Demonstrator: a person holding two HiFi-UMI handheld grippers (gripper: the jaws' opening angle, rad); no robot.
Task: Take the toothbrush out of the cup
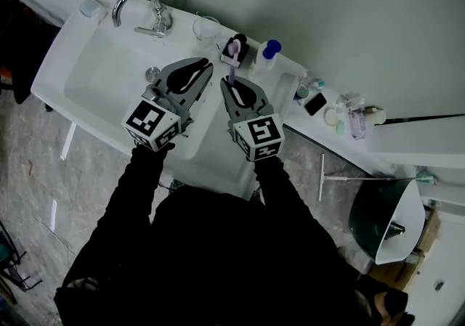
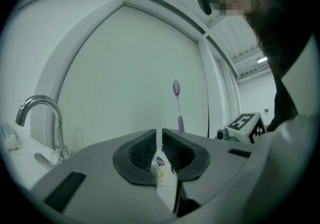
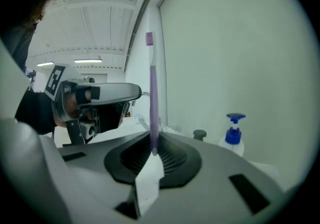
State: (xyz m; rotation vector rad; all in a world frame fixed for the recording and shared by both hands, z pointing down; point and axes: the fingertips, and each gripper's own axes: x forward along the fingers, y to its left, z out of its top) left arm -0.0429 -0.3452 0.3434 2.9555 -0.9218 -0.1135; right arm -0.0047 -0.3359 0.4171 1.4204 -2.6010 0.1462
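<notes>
Black sleeves (image 1: 145,194) fill the bottom of the head view, each hand carrying a gripper over the white sink (image 1: 87,78). The left gripper (image 1: 205,67) and the right gripper (image 1: 227,85) lie side by side, fingertips near each other. The purple toothbrush (image 1: 232,63) stands out from the right fingers, apart from the clear glass cup (image 1: 205,27) that sits on the sink's rim just past the left fingertips. A faucet (image 1: 142,9) stands further to the left of the fingers. In the left gripper view, the left gripper (image 2: 160,133) has its fingers clenched on a small white tube (image 2: 160,165) with a printed label. Beyond them and slightly to the right the toothbrush (image 2: 177,103) rises upright, with the faucet (image 2: 42,118) far to the left. In the right gripper view, the right gripper (image 3: 152,140) has its fingers closed on the lower handle of the toothbrush (image 3: 152,93), which stands upright, bristle end up. A blue-topped pump bottle (image 3: 234,130) stands beyond the fingers to the right.
</notes>
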